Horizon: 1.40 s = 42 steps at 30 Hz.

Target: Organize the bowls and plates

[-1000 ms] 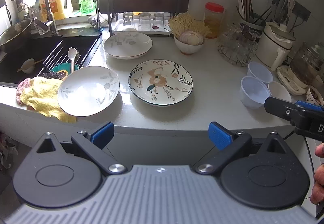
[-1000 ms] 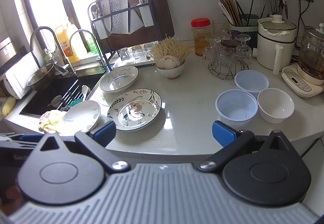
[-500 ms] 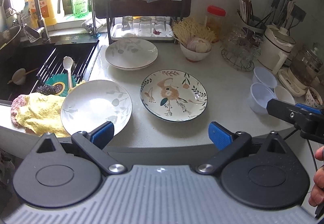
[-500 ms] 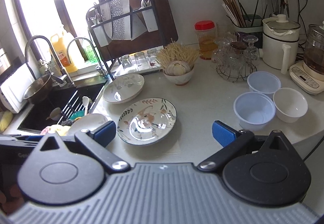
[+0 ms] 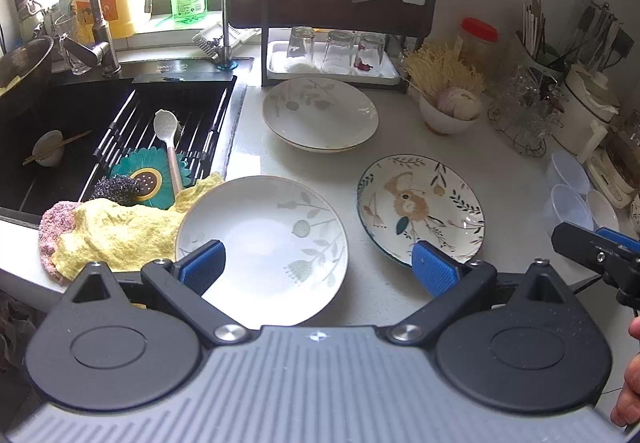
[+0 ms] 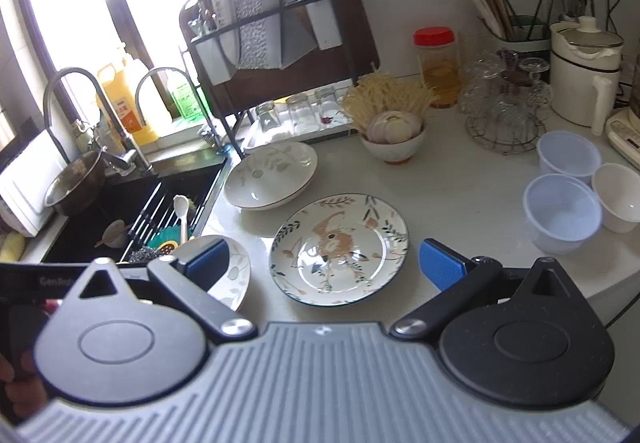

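Observation:
A white plate with grey leaves [image 5: 262, 243] lies at the counter's front left; it also shows in the right wrist view [image 6: 234, 271]. A floral plate with a dark rim [image 5: 420, 209] [image 6: 340, 247] lies to its right. A deeper white leaf-pattern plate [image 5: 320, 115] [image 6: 272, 175] sits behind them. Two clear plastic bowls [image 6: 562, 213] [image 6: 568, 157] and a white bowl [image 6: 618, 195] stand at the right. My left gripper [image 5: 318, 269] is open and empty, just above the white plate's near edge. My right gripper [image 6: 324, 263] is open and empty, in front of the floral plate.
A black sink [image 5: 100, 123] with a drying rack, spoon and scourer is at the left; a yellow cloth [image 5: 116, 231] lies beside the white plate. A dish rack with glasses [image 5: 332, 55], a bowl of onion and noodles [image 5: 448, 111], a glass stand [image 6: 504, 115] and a kettle [image 6: 584, 75] line the back.
Both grippers have moved forward towards the counter. The plates now appear closer, and the left gripper's fingers now overlap the white plate. Both stay open.

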Tool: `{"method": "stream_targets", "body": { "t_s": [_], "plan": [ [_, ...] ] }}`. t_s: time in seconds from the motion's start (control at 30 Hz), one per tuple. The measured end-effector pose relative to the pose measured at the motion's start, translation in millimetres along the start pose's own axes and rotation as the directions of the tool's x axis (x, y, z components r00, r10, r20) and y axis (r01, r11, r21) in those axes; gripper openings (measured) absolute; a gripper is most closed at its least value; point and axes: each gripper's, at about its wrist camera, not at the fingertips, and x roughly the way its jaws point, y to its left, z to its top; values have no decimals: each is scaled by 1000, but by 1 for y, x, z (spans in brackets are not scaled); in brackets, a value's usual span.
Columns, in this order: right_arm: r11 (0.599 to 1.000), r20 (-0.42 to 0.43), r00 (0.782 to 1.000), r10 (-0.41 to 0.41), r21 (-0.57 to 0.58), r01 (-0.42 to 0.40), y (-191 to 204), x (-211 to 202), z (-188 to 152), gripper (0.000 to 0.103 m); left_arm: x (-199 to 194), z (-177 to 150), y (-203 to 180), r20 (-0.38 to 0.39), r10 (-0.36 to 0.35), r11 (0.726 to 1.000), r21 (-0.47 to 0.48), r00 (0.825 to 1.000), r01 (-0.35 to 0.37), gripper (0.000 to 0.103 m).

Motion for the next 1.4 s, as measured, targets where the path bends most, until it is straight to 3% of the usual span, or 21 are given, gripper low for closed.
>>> {"method": "stream_targets", "body": {
  "t_s": [0.37,0.6,0.77,0.83,0.9,1.0,1.13,1.3,1.4],
  "plan": [
    [993,-81,997,5,119,4,46,77,-19,103,53,30,88,-50,4,1000,19,999,-3,101],
    [976,-163,986,19,215,17,69,123,-38,103,100,37,133,-134,-56,997,40,989,62,101],
    [970,-208,977,37,243,15,83,146,-50,93,131,38,151,-198,-109,992,39,974,119,100],
    [964,-232,972,37,265,26,84,155,-54,79,141,38,155,-216,-135,989,36,967,146,100],
    [960,-252,967,31,277,41,85,162,-58,74,148,38,158,-227,-156,986,31,961,167,100],
    [958,-276,961,7,279,73,87,171,-63,52,156,38,162,-228,-175,983,17,958,184,99],
    [952,-285,959,-11,290,97,86,179,-65,34,169,41,166,-248,-223,973,2,943,231,89],
    [946,-261,965,-7,312,91,84,187,-64,31,183,43,163,-269,-248,964,21,931,263,72],
    [943,-256,967,-8,319,92,84,191,-63,28,190,44,164,-262,-278,957,5,924,289,55]
  ]
}}
